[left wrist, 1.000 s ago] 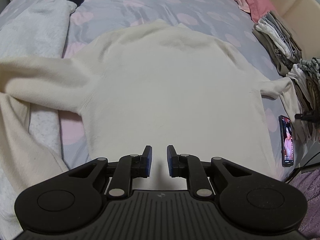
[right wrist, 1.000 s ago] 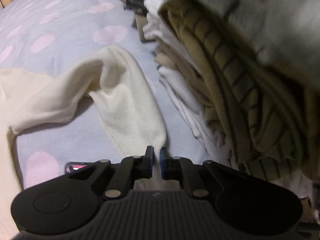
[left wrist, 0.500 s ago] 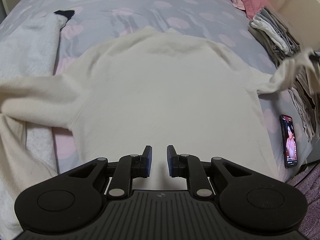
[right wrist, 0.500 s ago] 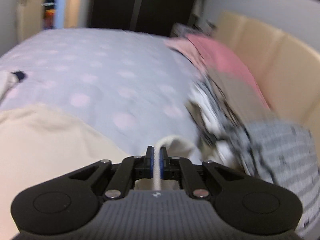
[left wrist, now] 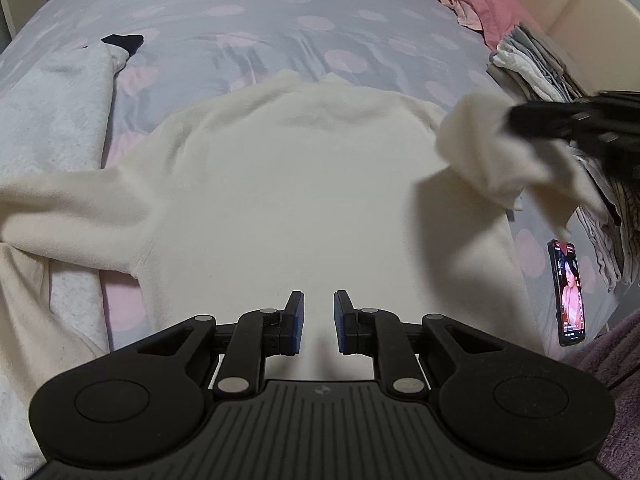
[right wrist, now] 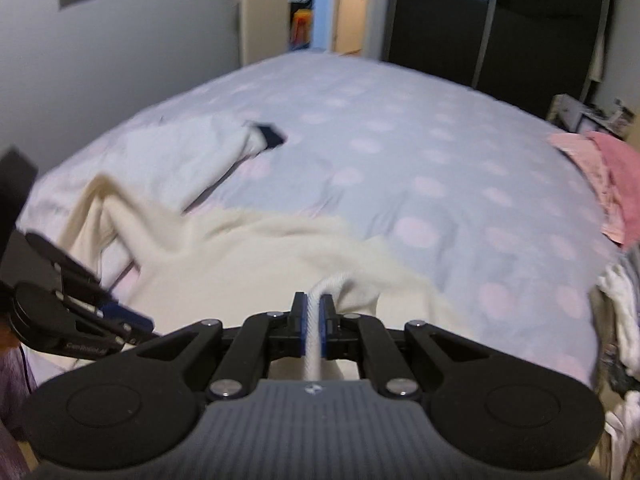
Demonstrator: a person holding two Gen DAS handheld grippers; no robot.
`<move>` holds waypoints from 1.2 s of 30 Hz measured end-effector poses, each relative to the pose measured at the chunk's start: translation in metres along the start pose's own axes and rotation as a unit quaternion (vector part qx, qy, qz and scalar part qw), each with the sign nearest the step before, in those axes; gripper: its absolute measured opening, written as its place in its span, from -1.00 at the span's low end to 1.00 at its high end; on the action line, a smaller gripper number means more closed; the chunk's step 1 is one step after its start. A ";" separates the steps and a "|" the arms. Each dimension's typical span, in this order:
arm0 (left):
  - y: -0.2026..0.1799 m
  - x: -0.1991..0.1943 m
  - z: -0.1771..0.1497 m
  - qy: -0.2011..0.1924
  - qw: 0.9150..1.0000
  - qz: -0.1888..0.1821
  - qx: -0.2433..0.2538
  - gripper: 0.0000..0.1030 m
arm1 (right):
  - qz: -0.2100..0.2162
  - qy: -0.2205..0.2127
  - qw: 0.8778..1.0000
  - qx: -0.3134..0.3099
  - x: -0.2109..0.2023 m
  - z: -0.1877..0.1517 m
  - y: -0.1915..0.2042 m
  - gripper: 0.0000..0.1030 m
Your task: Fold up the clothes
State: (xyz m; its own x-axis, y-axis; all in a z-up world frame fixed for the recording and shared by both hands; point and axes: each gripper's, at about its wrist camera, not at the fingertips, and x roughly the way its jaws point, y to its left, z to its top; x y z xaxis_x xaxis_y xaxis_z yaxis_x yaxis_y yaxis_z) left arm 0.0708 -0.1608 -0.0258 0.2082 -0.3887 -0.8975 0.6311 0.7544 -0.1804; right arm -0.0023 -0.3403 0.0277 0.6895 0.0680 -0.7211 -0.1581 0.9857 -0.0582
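Two claws in play here. Cream sweater point(left wrist: 288, 200) is spread flat, front down or up I can't tell, across the bed point(left wrist: 280, 12) with its grey cover and pink dots. Right claw point(right wrist: 314, 320) is clenched on the ribbed cuff of the sweater's right-hand sleeve point(left wrist: 488, 148), and that sleeve is lifted off the bed, hanging over the edge of the sweater's body and throwing a shadow on it. Left claw point(left wrist: 319, 322) is slightly parted with nothing between the pads, hovering just above the hem in the middle. The other sleeve lies stretched out to the left, partly over a light grey garment point(left wrist: 52, 112). Along the right side of the bed there's a stack of folded clothes point(left wrist: 532, 64), a phone point(left wrist: 568, 292) with its screen lit lying near the sweater's lower corner, and a pink pillow point(left wrist: 488, 4) up by the headboard.
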 end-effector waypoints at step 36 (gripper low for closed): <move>-0.125 0.087 -0.060 0.036 0.968 -0.017 0.247 -0.40 | -0.150 0.135 0.955 0.219 0.027 -0.102 -0.141 -0.05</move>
State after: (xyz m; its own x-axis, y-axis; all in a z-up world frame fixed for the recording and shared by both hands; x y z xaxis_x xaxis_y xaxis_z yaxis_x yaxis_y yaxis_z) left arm -0.0352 -0.2569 -0.1052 0.1400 -0.3577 -0.9233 0.9205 0.3905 -0.0118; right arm -0.0339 -0.4932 -0.0541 0.4405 -0.2113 -0.8725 0.3691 0.9286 -0.0385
